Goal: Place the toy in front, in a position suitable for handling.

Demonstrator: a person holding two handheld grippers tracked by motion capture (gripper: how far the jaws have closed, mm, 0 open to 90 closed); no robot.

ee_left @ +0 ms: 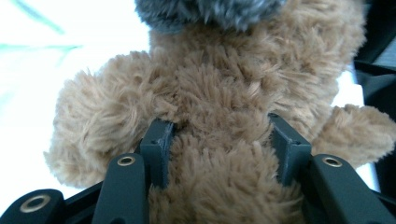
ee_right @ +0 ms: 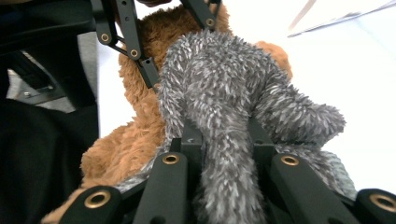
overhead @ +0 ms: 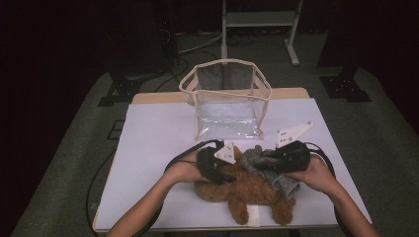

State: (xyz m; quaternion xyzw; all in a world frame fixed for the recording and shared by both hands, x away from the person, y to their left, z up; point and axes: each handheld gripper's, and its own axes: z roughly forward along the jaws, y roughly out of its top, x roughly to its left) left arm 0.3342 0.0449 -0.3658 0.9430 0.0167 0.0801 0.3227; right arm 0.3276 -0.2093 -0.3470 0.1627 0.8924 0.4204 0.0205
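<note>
A brown teddy bear (overhead: 242,192) lies on the white table (overhead: 153,143) near its front edge. A grey fuzzy cloth (overhead: 258,157) covers the bear's upper end. My left gripper (overhead: 221,170) presses into the bear from the left. In the left gripper view its jaws squeeze the brown plush (ee_left: 219,93) between them, so the left gripper (ee_left: 223,142) is shut on the bear. My right gripper (overhead: 276,162) comes in from the right. In the right gripper view the right gripper (ee_right: 226,140) pinches a fold of the grey cloth (ee_right: 219,84), with the bear (ee_right: 135,135) beneath it.
A clear plastic bag with beige trim (overhead: 225,63) stands open and upright at the back centre of the table. Bare white tabletop lies to the left and right of it. Cables trail from both grippers over the front edge. A white frame stands on the floor beyond the table.
</note>
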